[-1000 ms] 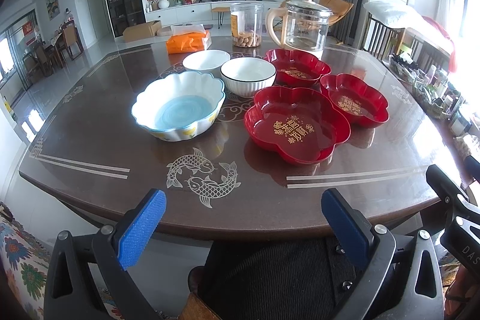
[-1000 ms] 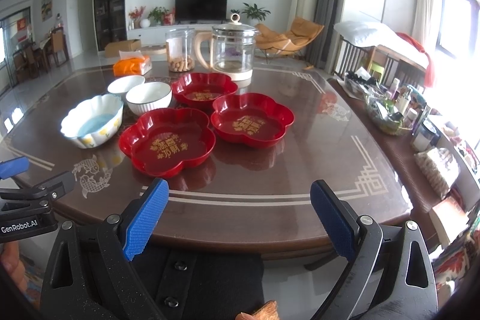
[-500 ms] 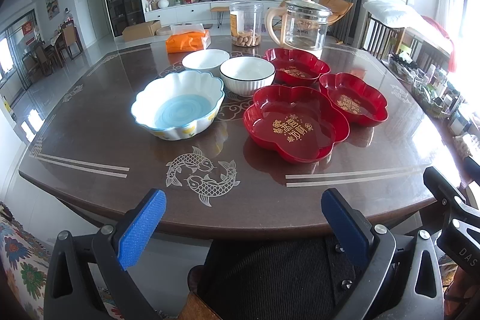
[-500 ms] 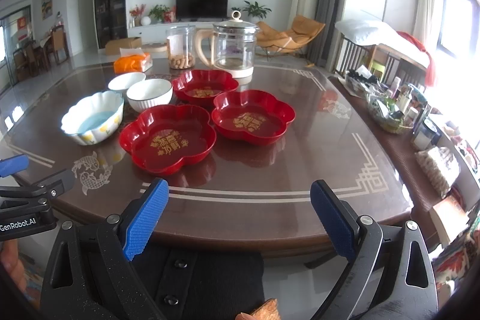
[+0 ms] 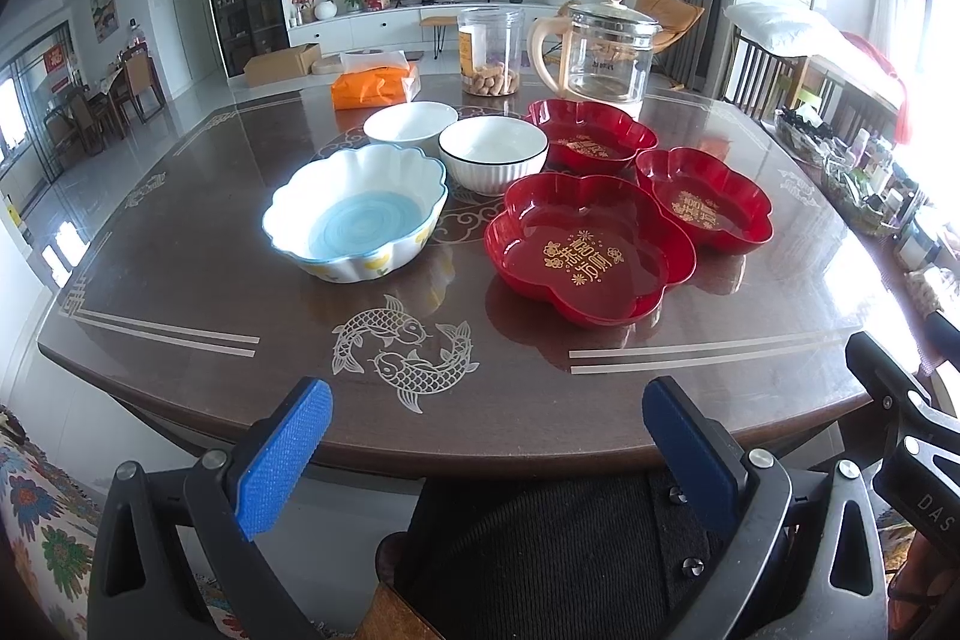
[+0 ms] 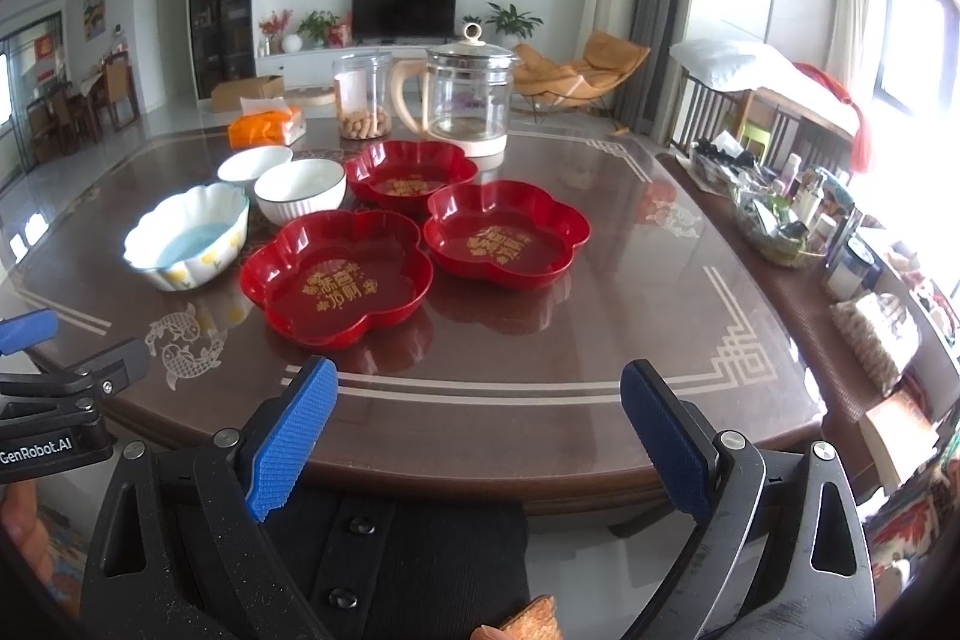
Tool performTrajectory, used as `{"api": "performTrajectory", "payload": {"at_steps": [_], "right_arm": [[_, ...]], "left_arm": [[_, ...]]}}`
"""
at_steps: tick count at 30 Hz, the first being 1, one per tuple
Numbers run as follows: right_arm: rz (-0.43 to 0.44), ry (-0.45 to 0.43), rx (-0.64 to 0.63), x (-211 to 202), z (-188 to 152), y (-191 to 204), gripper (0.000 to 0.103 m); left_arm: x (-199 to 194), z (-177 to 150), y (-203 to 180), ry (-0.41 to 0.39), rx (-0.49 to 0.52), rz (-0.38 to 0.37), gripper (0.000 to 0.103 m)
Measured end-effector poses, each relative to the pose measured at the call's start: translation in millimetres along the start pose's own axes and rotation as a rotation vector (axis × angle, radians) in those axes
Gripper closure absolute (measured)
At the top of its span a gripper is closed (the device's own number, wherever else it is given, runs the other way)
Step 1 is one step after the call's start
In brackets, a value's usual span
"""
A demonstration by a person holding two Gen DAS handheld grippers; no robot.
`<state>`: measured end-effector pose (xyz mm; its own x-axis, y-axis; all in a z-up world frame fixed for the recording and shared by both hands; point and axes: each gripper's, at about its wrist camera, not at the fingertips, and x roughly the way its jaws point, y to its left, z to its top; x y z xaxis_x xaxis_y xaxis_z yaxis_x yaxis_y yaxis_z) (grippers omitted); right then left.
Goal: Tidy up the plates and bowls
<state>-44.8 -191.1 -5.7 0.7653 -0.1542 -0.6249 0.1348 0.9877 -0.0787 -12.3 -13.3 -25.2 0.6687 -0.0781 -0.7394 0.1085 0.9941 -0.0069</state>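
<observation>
Red flower-shaped plates (image 6: pixel 336 274) (image 6: pixel 507 235) (image 6: pixel 411 172) and three bowls (image 5: pixel 357 211) (image 5: pixel 493 153) (image 5: pixel 411 122) sit unstacked mid-table (image 5: pixel 180 304), so nothing's sorted yet; left gripper (image 5: pixel 480 436) and right gripper (image 6: pixel 477 418) hang back at the near edge, fingers wide apart and empty, likely staged for a first rim grab.

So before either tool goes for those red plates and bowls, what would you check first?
1. Left tool open and empty: ok, wide apart.
2. Right tool open and empty: ok.
3. Nearest red plate free to lift: ok, nothing in it or on it.
4. Other two red plates unstacked and empty: ok.
5. Scalloped blue bowl and two white bowls upright and empty: ok.
6. Glass kettle and jar clear of the dishes: cannot tell; the kettle stands close behind the far plate.
</observation>
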Motion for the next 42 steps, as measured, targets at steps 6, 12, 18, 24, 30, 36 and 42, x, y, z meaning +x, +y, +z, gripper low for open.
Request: {"api": "performTrajectory", "payload": {"at_steps": [6, 12, 18, 24, 30, 36, 42], "right_arm": [[0.001, 0.001, 0.002, -0.8, 0.5, -0.9, 0.006], [-0.005, -0.005, -0.006, -3.3, -0.1, -1.3, 0.006], [-0.006, -0.004, -0.005, -3.6, -0.2, -1.7, 0.006], [-0.003, 0.002, 0.000, -3.4, -0.2, -3.8, 0.006], [-0.002, 0.005, 0.000, -3.2, -0.8, -4.6, 0.006], [-0.035, -0.030, -0.028, -7.2, -1.4, -2.1, 0.006], [-0.015, -0.015, -0.021, -3.5, -1.8, -1.0, 0.006]], "left_arm": [[-0.1, 0.2, 0.0, 0.000, 0.000, 0.000, 0.000], [-0.1, 0.3, 0.0, 0.000, 0.000, 0.000, 0.000], [-0.1, 0.2, 0.0, 0.001, -0.001, 0.000, 0.000], [-0.9, 0.4, -0.4, 0.001, 0.000, -0.001, 0.000], [-1.7, 0.7, -0.7, 0.001, 0.000, 0.000, 0.000], [-4.3, 0.9, -1.9, -0.001, 0.001, -0.002, 0.000], [-5.4, 1.9, -2.2, 0.002, 0.003, -0.004, 0.000]]}}
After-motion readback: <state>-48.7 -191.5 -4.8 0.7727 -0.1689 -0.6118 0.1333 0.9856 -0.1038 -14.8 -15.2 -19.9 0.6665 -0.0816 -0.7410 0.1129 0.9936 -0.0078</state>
